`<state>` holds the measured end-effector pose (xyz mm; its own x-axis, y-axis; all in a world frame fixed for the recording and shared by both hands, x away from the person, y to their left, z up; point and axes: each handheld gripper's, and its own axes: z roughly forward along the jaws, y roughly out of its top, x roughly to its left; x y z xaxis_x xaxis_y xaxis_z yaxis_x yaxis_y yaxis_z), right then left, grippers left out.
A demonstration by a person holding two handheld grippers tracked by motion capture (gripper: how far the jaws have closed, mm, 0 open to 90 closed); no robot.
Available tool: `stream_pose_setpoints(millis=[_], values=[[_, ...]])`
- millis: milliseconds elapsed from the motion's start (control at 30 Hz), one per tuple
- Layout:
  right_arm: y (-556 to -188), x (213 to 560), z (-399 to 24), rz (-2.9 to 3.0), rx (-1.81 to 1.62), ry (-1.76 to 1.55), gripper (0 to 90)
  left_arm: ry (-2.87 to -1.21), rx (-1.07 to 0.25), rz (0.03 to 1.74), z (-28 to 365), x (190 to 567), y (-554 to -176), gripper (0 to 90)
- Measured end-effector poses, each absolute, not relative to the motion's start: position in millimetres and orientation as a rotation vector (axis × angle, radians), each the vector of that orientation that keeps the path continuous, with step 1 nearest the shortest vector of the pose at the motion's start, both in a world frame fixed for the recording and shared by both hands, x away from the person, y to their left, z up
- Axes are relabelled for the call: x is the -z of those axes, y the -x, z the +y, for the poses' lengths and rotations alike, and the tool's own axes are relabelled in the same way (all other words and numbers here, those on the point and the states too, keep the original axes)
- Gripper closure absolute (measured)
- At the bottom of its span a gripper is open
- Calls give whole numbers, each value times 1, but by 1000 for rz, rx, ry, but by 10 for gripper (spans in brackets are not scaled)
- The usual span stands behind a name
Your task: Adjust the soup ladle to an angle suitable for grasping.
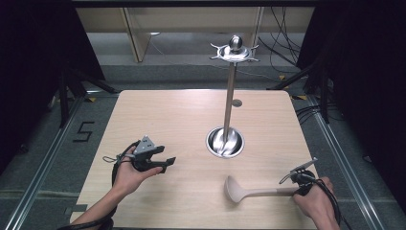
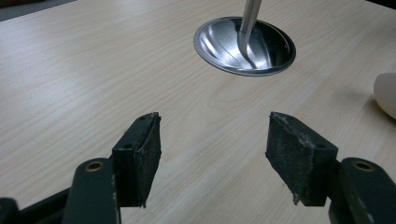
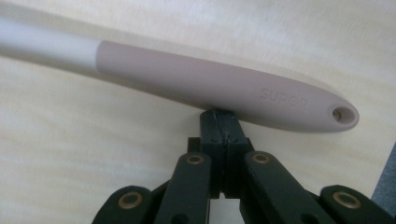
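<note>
The ladle [image 1: 253,191] lies flat on the table [image 1: 191,120] near its front right edge, bowl toward the centre and handle toward the right gripper [image 1: 298,176]. That gripper's jaws are closed flat against each other, nothing between them, with their tips against the side of the handle [image 3: 224,86] close to its hanging hole. The left gripper [image 1: 160,162] is held above the table's front left area, jaws spread wide and empty. The metal stand [image 1: 230,96] rises behind the ladle.

evenly lit from above, soft shadows on tabletop [image 1: 182,120]; dark at side edges; glare in steel base [image 2: 245,46]; close handle [image 3: 224,88] slightly soft.
</note>
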<state>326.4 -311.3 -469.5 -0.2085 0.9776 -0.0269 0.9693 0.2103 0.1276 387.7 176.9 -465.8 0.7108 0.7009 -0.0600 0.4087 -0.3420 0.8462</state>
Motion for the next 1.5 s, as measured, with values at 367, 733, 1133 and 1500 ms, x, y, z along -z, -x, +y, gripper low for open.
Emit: stream_pose_setpoints(millis=[367,733,1133,1500], values=[[-362,472,-306,2269,-201,-1934,900,-1972,-401,851,179,464,-386,346],[-391,472,-308,2239,-221,-1901,900,-1994,-395,851,183,465,-384,346],[-400,474,-313,2167,-308,-1905,839,-1965,-396,876,187,467,-380,346],[-365,449,-338,2062,-576,-1826,634,-1945,-437,900,196,465,-372,349]])
